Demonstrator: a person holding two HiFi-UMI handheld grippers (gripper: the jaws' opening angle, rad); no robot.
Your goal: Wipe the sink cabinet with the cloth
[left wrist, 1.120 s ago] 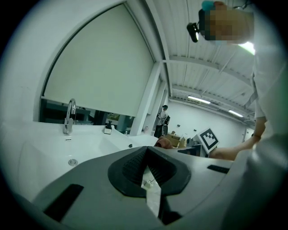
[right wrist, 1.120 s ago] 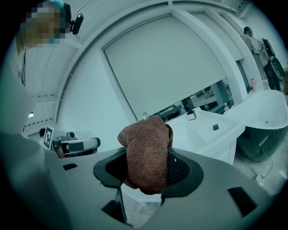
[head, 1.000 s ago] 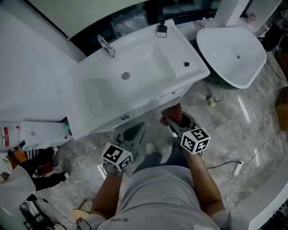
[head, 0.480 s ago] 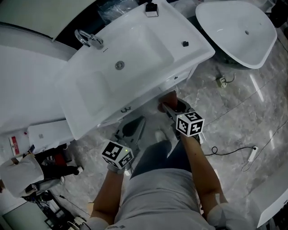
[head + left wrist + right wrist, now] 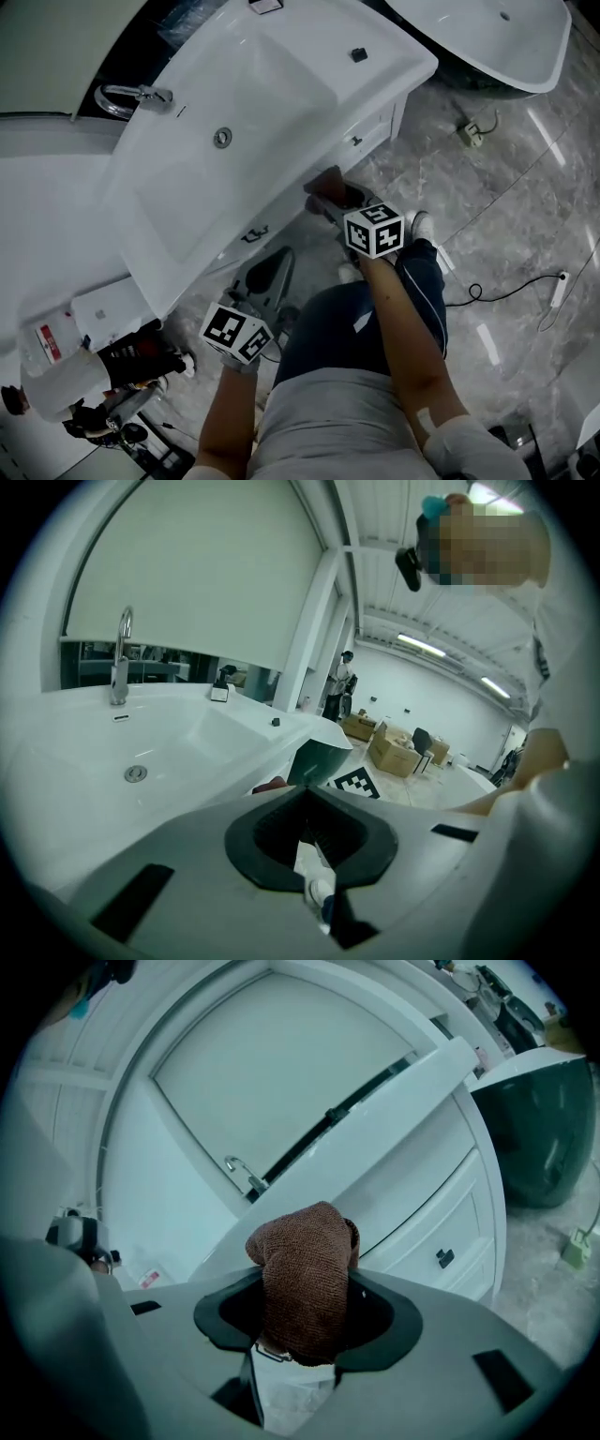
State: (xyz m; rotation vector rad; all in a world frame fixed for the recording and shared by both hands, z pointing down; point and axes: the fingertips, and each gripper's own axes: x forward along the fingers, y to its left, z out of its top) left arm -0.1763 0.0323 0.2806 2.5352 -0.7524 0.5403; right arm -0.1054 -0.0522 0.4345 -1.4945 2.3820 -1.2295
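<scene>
Tongs first. The right gripper (image 5: 305, 1309) is clamped on a brown towelling cloth (image 5: 305, 1274). I see its jaws pressed in on the bunched middle, with the fold standing up above them. In the head view the cloth sits just under the overhanging rim of the white sink cabinet (image 5: 380, 131), close to its drawer front. Whether it touches the panel I cannot tell. The left gripper (image 5: 274, 272) hangs lower, beside the person's blue-trousered leg (image 5: 328, 323), well apart from the cloth. Its jaws are closed on each other with nothing between them.

Compared with the frame a second ago, the head camera has swung. The cabinet now runs steeply across the picture, the chrome tap (image 5: 131, 94) has gone to the left edge, and the second white basin (image 5: 506, 37) is cut off at the top right. The right gripper stays at the cabinet front with the cloth. The left one has dropped toward the lower left.

Writing: the cube (image 5: 375, 231) on each gripper carries black-and-white square markers only. A white container (image 5: 47, 342) at the lower left bears a red label, too small for me to read.
</scene>
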